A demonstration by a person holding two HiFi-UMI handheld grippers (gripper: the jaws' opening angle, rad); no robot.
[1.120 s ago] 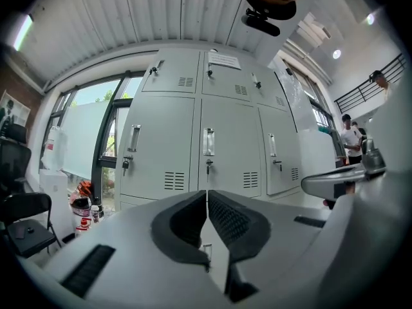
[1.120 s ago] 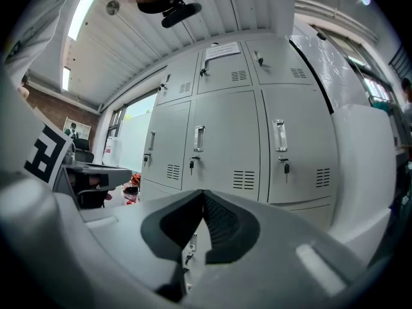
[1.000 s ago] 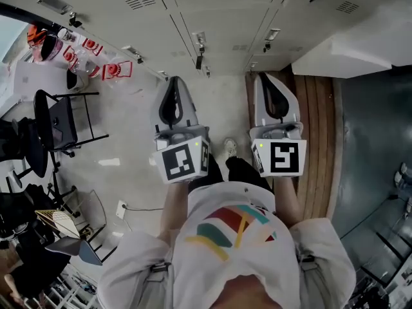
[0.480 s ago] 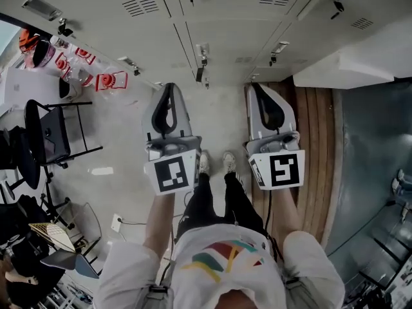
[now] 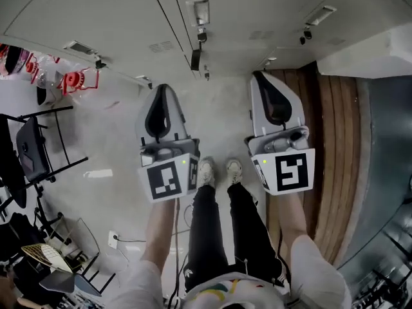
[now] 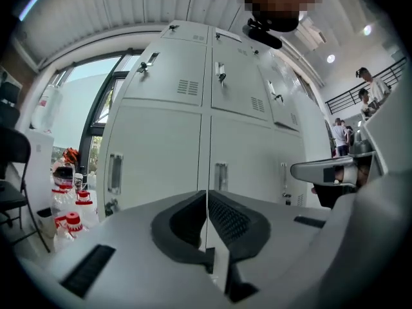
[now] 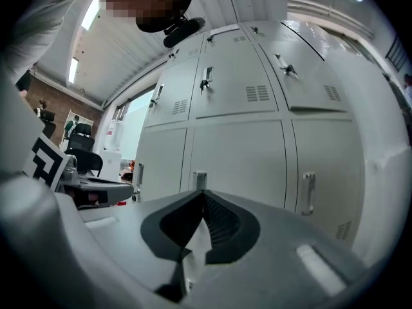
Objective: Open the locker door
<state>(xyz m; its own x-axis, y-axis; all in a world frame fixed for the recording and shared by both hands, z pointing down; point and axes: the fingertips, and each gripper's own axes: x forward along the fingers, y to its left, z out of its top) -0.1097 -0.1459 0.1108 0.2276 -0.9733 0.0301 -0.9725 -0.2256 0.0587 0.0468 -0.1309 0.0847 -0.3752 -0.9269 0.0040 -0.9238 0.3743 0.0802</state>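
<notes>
Left claw [image 6: 206, 201] and right claw [image 7: 203, 201], closed, face the lockers [image 6: 244, 89].

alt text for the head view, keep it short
Looking down from a person's head: the left gripper and right gripper, both shut and empty, are held out level toward a bank of closed grey lockers without touching them. The person's shoes show between the grippers, with wooden slats at right and a black chair at left.

Tool [image 7: 201, 192] closed, empty, grey lockers [image 7: 238, 147] ahead
</notes>
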